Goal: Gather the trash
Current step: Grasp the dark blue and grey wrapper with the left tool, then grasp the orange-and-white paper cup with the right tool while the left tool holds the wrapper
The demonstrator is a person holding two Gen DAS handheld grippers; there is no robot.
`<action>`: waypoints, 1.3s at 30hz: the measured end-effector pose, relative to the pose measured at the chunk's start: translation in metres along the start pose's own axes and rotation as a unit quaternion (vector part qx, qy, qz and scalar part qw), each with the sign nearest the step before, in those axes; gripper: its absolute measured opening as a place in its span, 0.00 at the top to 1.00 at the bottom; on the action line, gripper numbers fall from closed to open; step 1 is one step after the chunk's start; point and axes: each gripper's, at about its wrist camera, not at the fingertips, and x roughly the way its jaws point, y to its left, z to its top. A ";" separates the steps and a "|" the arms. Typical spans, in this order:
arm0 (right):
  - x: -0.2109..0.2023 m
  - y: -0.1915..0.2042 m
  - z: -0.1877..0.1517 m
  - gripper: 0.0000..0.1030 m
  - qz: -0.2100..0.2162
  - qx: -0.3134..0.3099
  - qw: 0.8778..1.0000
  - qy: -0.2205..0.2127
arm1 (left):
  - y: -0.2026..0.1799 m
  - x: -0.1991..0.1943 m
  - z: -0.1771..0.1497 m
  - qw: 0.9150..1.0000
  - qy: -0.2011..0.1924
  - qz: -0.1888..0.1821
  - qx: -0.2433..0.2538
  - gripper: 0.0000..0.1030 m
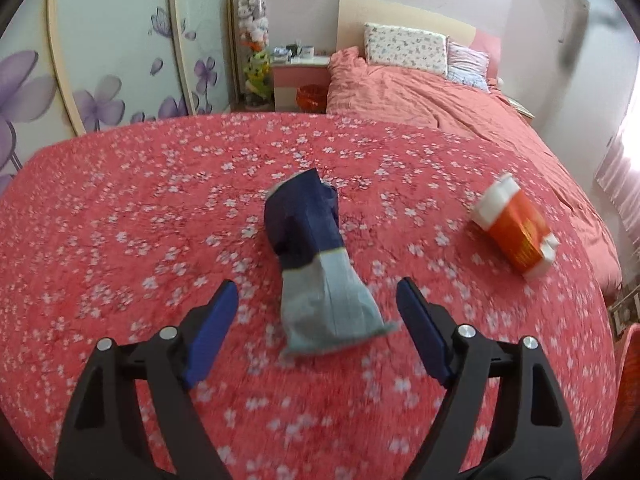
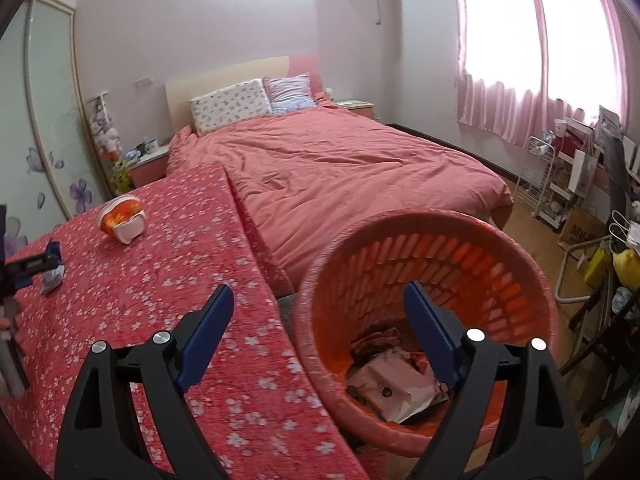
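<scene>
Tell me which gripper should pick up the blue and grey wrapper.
Left. The left gripper is open, with the blue and grey wrapper between its fingers. The right gripper hangs open by the orange basket, away from it.

Pink bed (image 2: 340, 168), floral pillow (image 2: 230, 106), curtains (image 2: 520, 60), possibly toys (image 1: 252, 20).

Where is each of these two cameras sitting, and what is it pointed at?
Left wrist: rides the left gripper, angled down at a blue-grey wrapper on the flowered cloth; both its open fingers show.
Right wrist: rides the right gripper, facing the orange basket beside the table; its open fingers show.
Shared: the orange-white packet, the bed, and the left gripper at the right view's left edge.
</scene>
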 end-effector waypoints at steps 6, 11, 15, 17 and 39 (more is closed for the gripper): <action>0.003 0.015 -0.001 0.17 0.010 -0.018 1.000 0.005 | 0.004 0.022 0.008 1.000 0.025 0.006 -0.015 0.42; 0.003 0.024 0.003 0.17 0.020 -0.022 1.000 0.006 | 0.007 0.026 0.008 1.000 0.024 0.016 -0.004 0.54; 0.002 0.036 0.005 0.17 0.031 -0.029 0.999 0.004 | 0.021 0.020 0.003 1.000 0.026 0.008 -0.001 0.57; 0.002 0.042 0.006 0.17 0.036 -0.037 0.999 0.003 | 0.031 0.014 -0.001 1.000 0.025 0.009 0.004 0.57; 0.118 0.211 0.060 0.06 0.119 -0.135 0.982 0.059 | 0.110 -0.011 -0.034 0.999 0.016 0.014 0.025 0.53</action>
